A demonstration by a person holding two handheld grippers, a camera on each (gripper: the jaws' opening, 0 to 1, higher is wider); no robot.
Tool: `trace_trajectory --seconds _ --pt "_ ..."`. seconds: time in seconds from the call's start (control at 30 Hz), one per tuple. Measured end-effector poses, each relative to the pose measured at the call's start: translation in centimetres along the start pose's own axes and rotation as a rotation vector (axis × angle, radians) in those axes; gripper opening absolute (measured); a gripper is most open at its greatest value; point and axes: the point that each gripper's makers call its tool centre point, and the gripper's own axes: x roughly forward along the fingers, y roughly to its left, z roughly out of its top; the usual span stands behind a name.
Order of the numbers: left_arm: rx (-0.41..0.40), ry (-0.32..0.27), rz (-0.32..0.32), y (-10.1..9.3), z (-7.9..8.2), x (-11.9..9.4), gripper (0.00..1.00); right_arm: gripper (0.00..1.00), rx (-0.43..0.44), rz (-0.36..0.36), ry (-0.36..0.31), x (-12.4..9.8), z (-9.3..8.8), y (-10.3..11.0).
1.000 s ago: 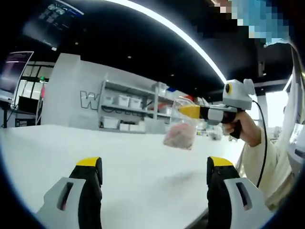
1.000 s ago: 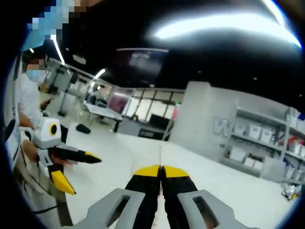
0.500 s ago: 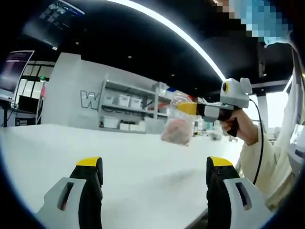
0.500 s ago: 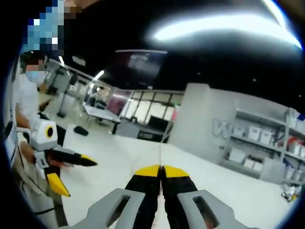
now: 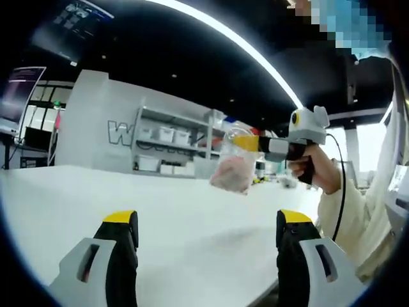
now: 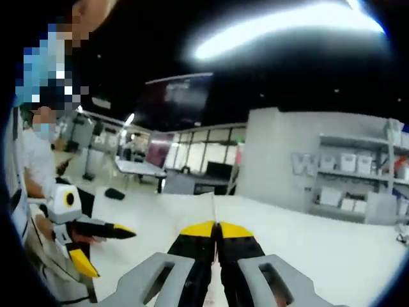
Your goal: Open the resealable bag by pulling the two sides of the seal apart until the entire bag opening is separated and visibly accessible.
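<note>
Jaws of the right gripper [image 5: 246, 143] pinch the top edge of the resealable bag [image 5: 230, 171], which hangs above the white table [image 5: 192, 224] holding something pink. The left gripper [image 5: 208, 236] has its jaws spread wide, holding nothing.

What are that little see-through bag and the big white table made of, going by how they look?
The bag looks like thin clear plastic film: the shelves behind show through it, and something pink shows inside. It hangs from the right hand-held gripper. The table looks like a smooth, matte white laminate or painted board; which one cannot be told.
</note>
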Motion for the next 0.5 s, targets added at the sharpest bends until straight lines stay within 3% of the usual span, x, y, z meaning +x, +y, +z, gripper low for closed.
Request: trace_trajectory --seconds 0.23,0.5 --pt "0.001 0.004 -0.004 -0.1 -0.1 0.0 0.88 0.00 0.036 0.021 0.005 0.6 -0.3 -0.1" --pt "-0.004 0.002 -0.002 0.0 -0.1 0.0 0.88 0.00 0.174 0.064 -0.027 1.5 -0.3 -0.6"
